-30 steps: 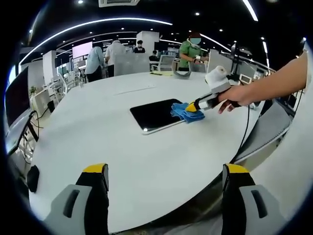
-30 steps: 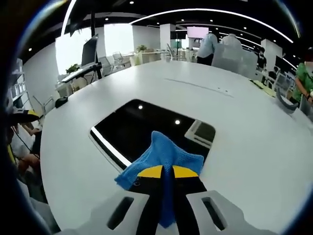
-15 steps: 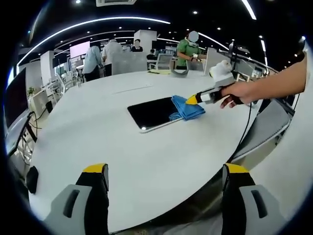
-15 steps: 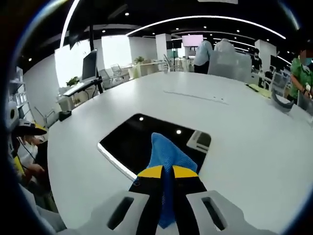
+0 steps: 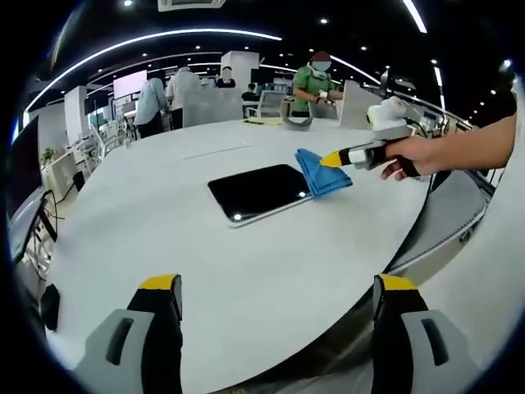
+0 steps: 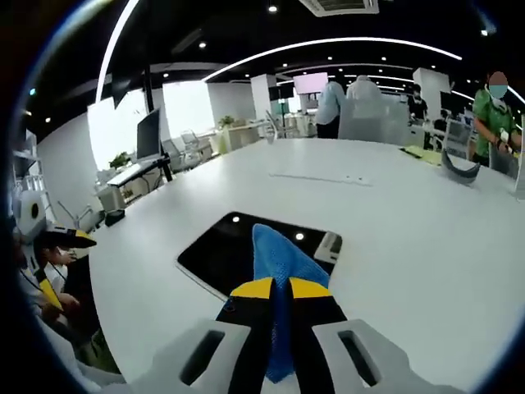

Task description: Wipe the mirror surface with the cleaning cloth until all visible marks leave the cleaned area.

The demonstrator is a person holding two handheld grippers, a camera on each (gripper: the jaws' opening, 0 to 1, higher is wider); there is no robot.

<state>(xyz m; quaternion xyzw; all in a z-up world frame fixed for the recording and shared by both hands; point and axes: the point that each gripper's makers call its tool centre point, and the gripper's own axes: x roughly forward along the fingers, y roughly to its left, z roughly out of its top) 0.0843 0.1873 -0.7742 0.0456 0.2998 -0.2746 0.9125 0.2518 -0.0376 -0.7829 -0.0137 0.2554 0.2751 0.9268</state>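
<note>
A dark rectangular mirror [image 5: 256,192] lies flat on the round white table [image 5: 164,238]. A blue cleaning cloth [image 5: 322,174] hangs from my right gripper [image 5: 332,159], which a hand holds at the mirror's right edge; the cloth's lower edge reaches that edge. In the right gripper view my right gripper [image 6: 280,288] is shut on the cloth [image 6: 277,256], with the mirror [image 6: 234,250] just beyond it, reflecting ceiling lights. My left gripper [image 5: 277,284] stands open at the table's near edge, well short of the mirror, with nothing between its jaws.
Several people [image 5: 316,78] stand beyond the table's far side, among chairs and desks. A grey curved object [image 6: 459,167] lies near the far edge. A person [image 6: 41,271] sits at the left. The table's edge drops off on the right [image 5: 426,238].
My right gripper has risen and drawn back toward the mirror's right edge, lifting the cloth off the glass so that it now hangs. The left gripper has held its place.
</note>
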